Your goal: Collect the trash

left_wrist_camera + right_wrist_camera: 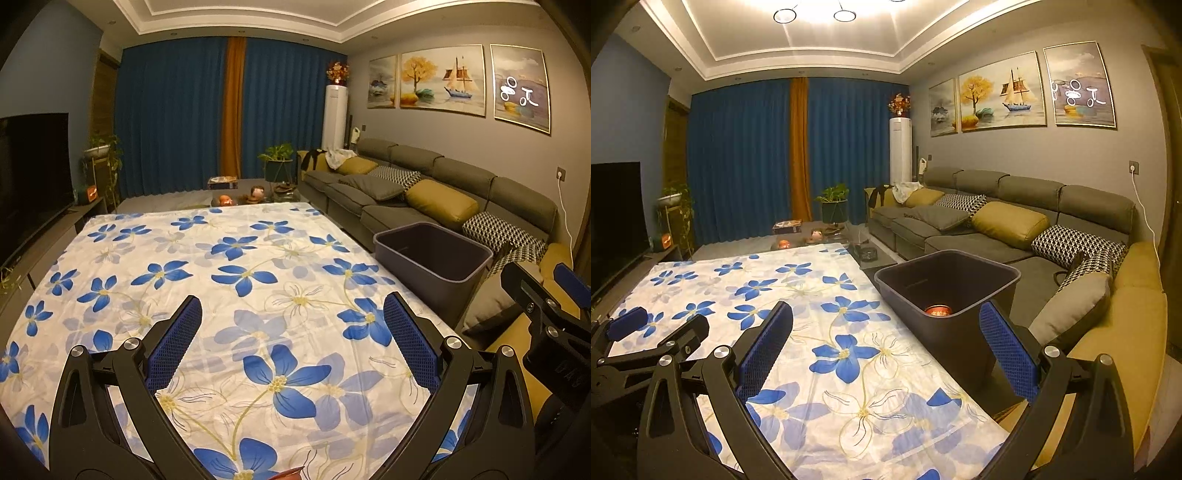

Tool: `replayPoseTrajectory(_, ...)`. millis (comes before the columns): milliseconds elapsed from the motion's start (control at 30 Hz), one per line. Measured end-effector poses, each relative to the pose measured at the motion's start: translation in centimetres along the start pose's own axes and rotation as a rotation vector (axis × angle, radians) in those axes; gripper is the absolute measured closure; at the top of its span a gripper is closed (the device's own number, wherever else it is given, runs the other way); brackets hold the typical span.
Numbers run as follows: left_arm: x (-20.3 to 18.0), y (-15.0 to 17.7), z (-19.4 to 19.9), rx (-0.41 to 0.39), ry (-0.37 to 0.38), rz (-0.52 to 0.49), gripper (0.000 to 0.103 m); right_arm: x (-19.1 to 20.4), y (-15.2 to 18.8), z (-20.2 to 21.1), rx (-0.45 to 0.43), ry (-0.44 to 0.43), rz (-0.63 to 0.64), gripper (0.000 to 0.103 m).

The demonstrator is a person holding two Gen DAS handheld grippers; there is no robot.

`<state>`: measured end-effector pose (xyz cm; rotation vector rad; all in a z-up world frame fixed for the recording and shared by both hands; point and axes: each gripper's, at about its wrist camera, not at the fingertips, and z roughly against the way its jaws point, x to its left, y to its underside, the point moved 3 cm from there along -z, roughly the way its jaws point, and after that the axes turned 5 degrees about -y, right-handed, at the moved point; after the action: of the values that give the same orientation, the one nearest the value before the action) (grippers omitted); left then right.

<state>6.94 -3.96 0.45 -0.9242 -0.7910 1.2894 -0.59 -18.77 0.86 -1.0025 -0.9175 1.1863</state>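
A dark grey bin (432, 258) stands at the right edge of the table with the blue-flowered cloth (229, 280). In the right wrist view the bin (945, 291) holds a red can (937, 310) at its bottom. My left gripper (293, 332) is open and empty above the cloth. My right gripper (886, 339) is open and empty, just in front of the bin and over the table's right edge. The right gripper also shows at the far right of the left wrist view (546, 306). A small reddish edge (288, 472) pokes in at the bottom.
A grey sofa (997, 236) with yellow and patterned cushions runs along the right wall. A TV (33, 177) stands on the left. A low glass table (820, 236) with small items and potted plants sits beyond, before blue curtains.
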Motion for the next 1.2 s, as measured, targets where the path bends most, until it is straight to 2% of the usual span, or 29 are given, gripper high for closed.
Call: replayPoseTrajectory(1200,0.02,-0.24,0.58,-0.009,-0.008,-0.002,0.006,0.07,0.01,-0.01,-0.002,-0.002,-0.001,0.006)
